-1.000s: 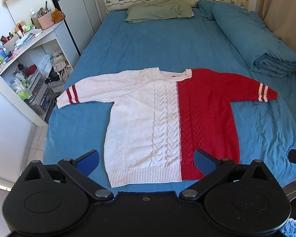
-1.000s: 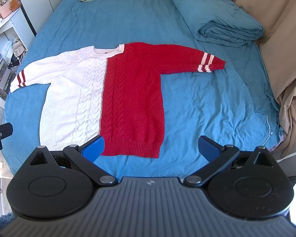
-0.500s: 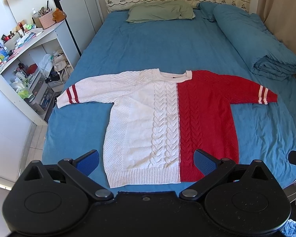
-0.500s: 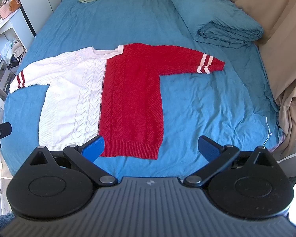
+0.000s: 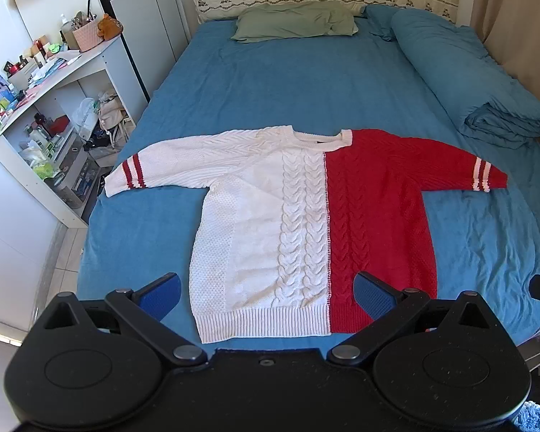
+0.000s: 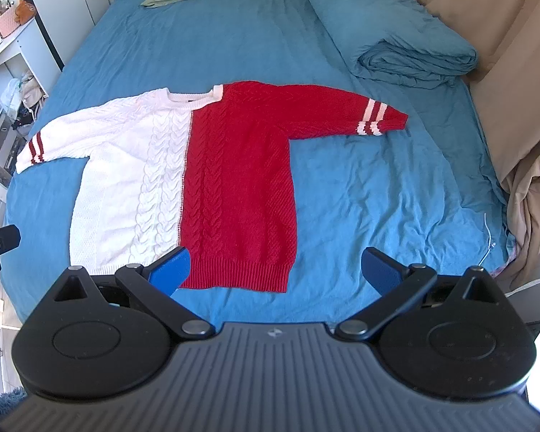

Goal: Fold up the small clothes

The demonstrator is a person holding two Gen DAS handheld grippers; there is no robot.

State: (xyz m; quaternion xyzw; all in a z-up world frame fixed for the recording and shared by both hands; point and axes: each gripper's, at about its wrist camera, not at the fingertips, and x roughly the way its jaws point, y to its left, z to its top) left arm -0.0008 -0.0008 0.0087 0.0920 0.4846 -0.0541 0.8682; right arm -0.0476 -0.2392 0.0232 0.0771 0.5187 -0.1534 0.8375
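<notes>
Half-white, half-red cable-knit sweater (image 5: pixel 316 223) spread flat, front up, on blue-sheeted bed (image 5: pixel 277 82), both sleeves out sideways (striped cuffs at each end), hem toward cameras. Left tongs (image 5: pixel 266 293) spread wide, empty, hovering at the hem's white side. Right tongs (image 6: pixel 275 268) spread wide too, empty, over the red hem corner. Rolled blue duvet (image 6: pixel 399 36) and green pillow (image 5: pixel 295 25) near headboard.

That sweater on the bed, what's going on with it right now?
The half-white, half-red sweater lies spread flat on the blue bed, sleeves out, not yet folded. A person holds the left gripper and the right gripper near its bottom hem, both open and holding nothing.
</notes>
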